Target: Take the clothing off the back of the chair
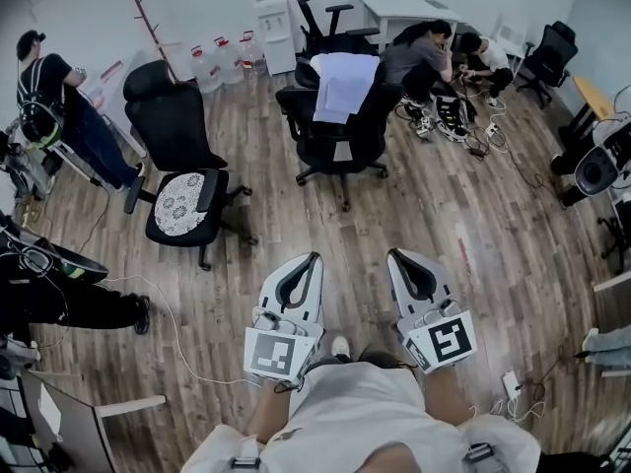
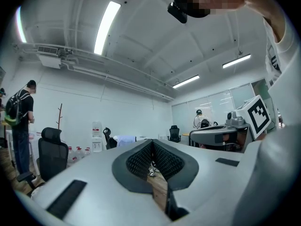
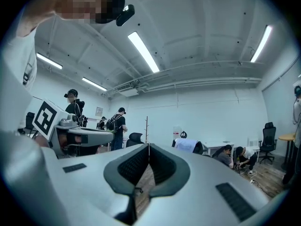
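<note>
- clothing: plain pale lilac-white
- chair under it: all black
- other chair: black too, with a white lacy-patterned seat pad
- floor: streaky brown wood planks
- left gripper and right gripper: light grey shells, black padding inside the jaws, black-and-white square markers

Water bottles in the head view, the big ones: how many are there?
3 water bottles stand in a row just left of the white dispenser: the left one, the middle one, the right one. More may be hidden behind the black chair.
</note>
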{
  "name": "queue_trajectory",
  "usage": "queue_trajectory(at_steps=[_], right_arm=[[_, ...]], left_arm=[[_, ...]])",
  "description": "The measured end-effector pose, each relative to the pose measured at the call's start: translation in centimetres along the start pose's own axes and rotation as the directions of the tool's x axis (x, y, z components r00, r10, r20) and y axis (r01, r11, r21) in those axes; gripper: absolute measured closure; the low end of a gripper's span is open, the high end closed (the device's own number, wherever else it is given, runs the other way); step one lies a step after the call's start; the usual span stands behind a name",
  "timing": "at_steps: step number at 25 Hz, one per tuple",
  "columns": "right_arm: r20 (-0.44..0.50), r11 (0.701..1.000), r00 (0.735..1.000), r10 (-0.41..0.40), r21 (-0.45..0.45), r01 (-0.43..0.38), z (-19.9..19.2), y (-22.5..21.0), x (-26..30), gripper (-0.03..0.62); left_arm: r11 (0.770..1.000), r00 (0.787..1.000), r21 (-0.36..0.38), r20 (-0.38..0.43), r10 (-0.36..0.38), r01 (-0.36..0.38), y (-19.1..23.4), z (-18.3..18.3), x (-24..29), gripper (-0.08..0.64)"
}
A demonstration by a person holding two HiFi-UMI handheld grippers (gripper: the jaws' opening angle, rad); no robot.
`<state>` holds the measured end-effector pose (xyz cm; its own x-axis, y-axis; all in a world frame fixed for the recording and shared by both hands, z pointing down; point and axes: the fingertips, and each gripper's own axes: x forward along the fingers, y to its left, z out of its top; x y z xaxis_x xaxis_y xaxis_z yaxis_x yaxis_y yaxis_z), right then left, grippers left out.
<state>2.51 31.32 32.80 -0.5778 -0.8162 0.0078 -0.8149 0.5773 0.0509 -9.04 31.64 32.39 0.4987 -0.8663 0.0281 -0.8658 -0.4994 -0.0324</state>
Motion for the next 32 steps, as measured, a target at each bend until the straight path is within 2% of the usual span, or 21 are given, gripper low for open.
queue_trajectory(at_steps=[9, 32], right_arm=[[-0.008, 1.000, 1.000, -0.022, -0.001, 0.022, -0.2, -2.4, 3.5, 0.572], [-0.014, 0.998, 0.999, 0.048, 0.032, -0.047, -1.9, -12.1, 13.4, 0.572]], left_arm=[[1.000, 1.000, -0.001, -0.017, -0.009, 0.009, 2.4, 0.2, 4.0, 0.545], [0.999, 0.999, -0.014, -0.031, 0.045, -0.045, 6.9, -1.4, 16.1, 0.545]])
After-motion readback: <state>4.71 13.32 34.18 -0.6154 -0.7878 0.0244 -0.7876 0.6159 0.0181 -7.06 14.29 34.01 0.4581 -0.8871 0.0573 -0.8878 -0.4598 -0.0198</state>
